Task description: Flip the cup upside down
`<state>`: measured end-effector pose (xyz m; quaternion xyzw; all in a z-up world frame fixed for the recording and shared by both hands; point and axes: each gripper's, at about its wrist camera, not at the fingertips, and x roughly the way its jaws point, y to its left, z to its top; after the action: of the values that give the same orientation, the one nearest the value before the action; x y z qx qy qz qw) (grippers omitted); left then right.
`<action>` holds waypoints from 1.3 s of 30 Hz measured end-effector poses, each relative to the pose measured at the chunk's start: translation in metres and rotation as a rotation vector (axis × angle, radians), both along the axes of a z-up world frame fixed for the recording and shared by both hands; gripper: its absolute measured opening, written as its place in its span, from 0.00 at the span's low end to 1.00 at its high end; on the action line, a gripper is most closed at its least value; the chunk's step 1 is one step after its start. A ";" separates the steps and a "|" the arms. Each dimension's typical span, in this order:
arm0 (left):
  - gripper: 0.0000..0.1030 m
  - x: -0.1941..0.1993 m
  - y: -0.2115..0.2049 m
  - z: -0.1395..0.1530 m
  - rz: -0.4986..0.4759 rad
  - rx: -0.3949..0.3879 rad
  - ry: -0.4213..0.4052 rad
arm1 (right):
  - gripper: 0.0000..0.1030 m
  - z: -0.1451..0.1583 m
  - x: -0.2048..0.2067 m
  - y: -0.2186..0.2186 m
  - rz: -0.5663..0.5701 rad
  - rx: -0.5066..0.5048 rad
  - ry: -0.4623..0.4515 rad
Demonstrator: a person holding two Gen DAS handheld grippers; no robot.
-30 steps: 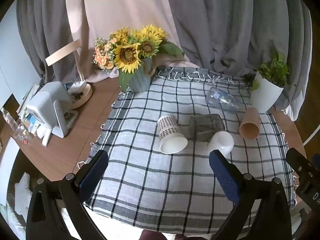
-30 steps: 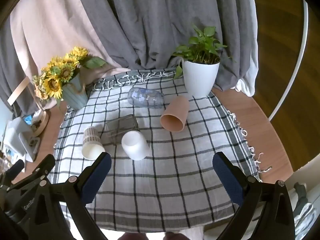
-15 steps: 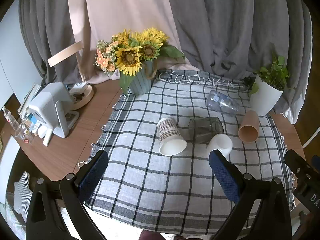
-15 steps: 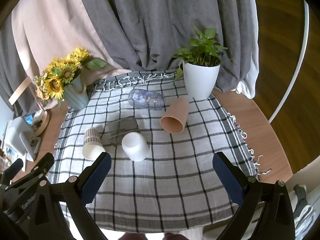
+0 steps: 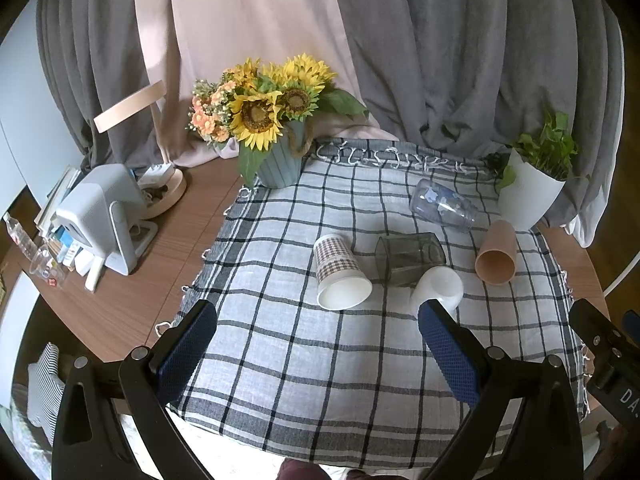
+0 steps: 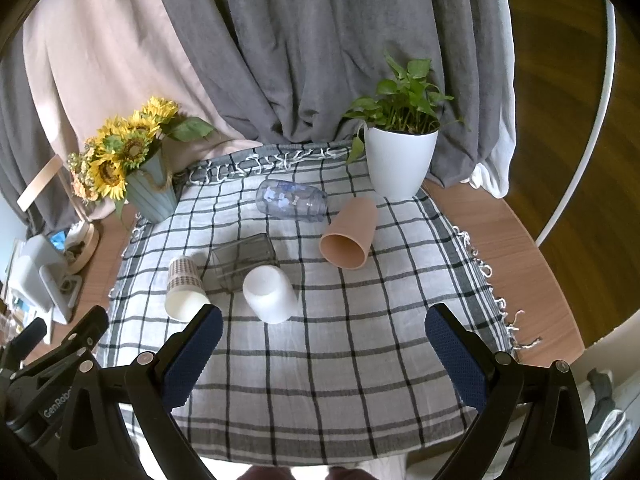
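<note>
left gripper (image 5: 316, 332) spread wide, holding nothing, above the cloth's (image 5: 304, 380) near edge; five cups lie on their sides mid-cloth, from the checked paper cup (image 5: 340, 272) to the tan cup (image 5: 496, 252), none flipped; right gripper (image 6: 320, 334) likewise agape, probably poised to choose one

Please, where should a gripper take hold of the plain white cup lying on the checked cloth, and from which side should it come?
Grip the white cup across its round side wall, near the middle. It lies on its side on the checked cloth with its mouth toward the camera, so coming from above seems best. The right gripper is open; the smoky glass cup crowds the far-left side.
</note>
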<state>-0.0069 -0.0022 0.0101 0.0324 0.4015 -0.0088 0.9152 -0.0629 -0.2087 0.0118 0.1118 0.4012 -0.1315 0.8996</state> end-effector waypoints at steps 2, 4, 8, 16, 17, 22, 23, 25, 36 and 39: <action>1.00 0.000 -0.001 0.000 -0.001 0.001 0.002 | 0.99 0.000 0.000 0.000 0.000 -0.003 0.001; 1.00 -0.001 -0.002 0.000 -0.001 0.001 0.006 | 0.99 0.001 0.000 -0.001 0.000 -0.003 0.003; 1.00 -0.001 -0.002 0.000 -0.002 0.002 0.005 | 0.99 0.000 0.001 -0.001 -0.002 -0.003 0.006; 1.00 0.000 -0.003 0.000 -0.001 0.002 0.006 | 0.99 0.000 0.002 -0.001 0.000 -0.004 0.005; 1.00 0.000 -0.002 0.000 -0.002 0.002 0.006 | 0.99 0.000 0.002 -0.001 -0.001 -0.004 0.005; 1.00 0.000 -0.002 -0.001 -0.002 0.002 0.011 | 0.99 0.000 0.002 -0.001 -0.001 -0.004 0.006; 1.00 0.000 -0.001 -0.001 -0.001 0.001 0.013 | 0.99 0.000 0.002 -0.001 0.000 -0.001 0.004; 1.00 0.000 -0.001 -0.002 0.000 0.001 0.014 | 0.99 0.001 0.002 -0.001 -0.002 -0.004 0.006; 1.00 0.001 0.000 -0.003 -0.001 -0.002 0.018 | 0.99 0.001 0.004 -0.002 -0.003 -0.005 0.007; 1.00 0.002 0.001 -0.003 -0.002 -0.004 0.020 | 0.99 0.000 0.004 -0.002 -0.002 -0.006 0.007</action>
<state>-0.0050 -0.0012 0.0074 0.0309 0.4106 -0.0108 0.9112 -0.0589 -0.2107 0.0117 0.1093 0.4037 -0.1340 0.8984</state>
